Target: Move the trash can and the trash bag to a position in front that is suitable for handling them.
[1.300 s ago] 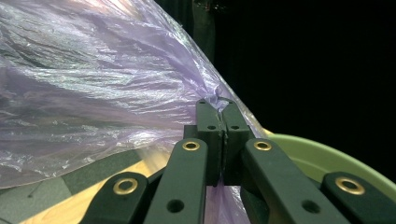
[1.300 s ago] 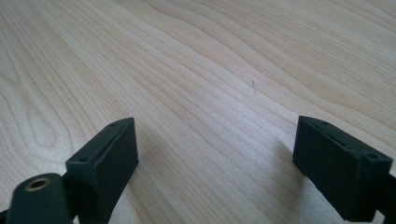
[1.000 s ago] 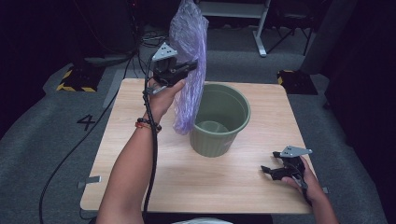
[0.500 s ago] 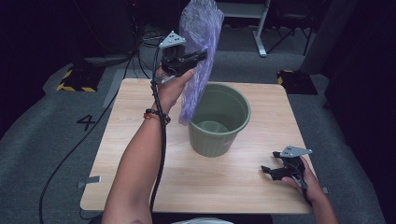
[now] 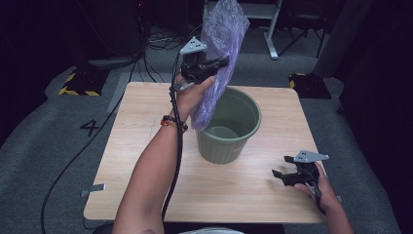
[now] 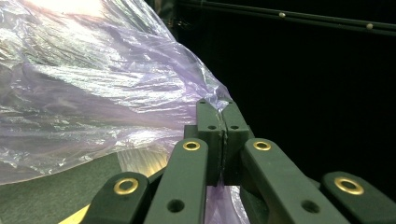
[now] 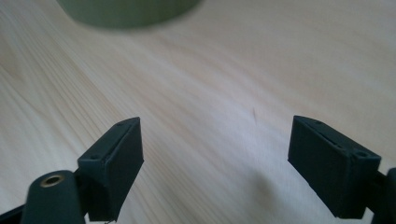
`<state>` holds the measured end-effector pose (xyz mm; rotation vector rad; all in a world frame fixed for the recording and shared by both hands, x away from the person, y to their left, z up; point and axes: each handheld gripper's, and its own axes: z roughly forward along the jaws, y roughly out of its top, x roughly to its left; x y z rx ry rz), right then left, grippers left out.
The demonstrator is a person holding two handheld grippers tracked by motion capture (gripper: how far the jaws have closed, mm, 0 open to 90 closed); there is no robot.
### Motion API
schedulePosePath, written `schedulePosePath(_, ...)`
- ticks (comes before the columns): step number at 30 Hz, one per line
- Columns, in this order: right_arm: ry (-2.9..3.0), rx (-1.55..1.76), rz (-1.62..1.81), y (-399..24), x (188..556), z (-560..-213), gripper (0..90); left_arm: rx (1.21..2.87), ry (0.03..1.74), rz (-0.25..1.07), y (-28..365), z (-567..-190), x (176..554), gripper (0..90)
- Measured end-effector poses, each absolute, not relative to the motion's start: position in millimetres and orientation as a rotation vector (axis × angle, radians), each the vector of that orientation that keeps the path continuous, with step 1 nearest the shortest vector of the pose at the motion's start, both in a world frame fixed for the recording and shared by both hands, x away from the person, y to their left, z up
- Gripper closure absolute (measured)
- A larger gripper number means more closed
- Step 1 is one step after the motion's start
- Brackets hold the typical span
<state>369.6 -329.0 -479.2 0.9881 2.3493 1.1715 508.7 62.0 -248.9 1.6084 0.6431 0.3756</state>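
Observation:
A thin purple plastic bag (image 5: pixel 221 29) is held in the air, its lower end hanging beside the left inner rim of a green bucket (image 5: pixel 243 131). My left gripper (image 5: pixel 221 62) is shut on the bag's edge. In the left gripper view the film (image 6: pixel 93 93) is pinched between the closed jaws of that gripper (image 6: pixel 223 109). My right gripper (image 5: pixel 280 171) rests low over the table's right front, open. Its jaws have just been closing slightly, and in the right gripper view nothing lies between them (image 7: pixel 215 154).
The bucket stands mid-table on the light wooden table (image 5: pixel 146 146), and its base (image 7: pixel 126 11) shows ahead of the right gripper. Cables lie on the dark floor beyond the table, and a number marking (image 5: pixel 90 127) sits at its left.
My left hand has carried the bag rightward and slightly up, closer over the bucket. The right hand has stayed where it was.

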Motion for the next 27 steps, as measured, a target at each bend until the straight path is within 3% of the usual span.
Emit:
schedulePosePath(5,2.211,0.893,1.394,-319,356,-428,20.7,1.63,0.626,0.379,57,-247,505,89.2)
schedulePosePath(14,2.094,0.689,1.473,-269,341,-350,25.0,1.662,0.618,0.397,52,-250,501,89.2)
schedulePosePath(27,2.146,0.513,1.526,-166,347,-318,25.0,1.7,0.625,0.425,48,-257,501,89.3)
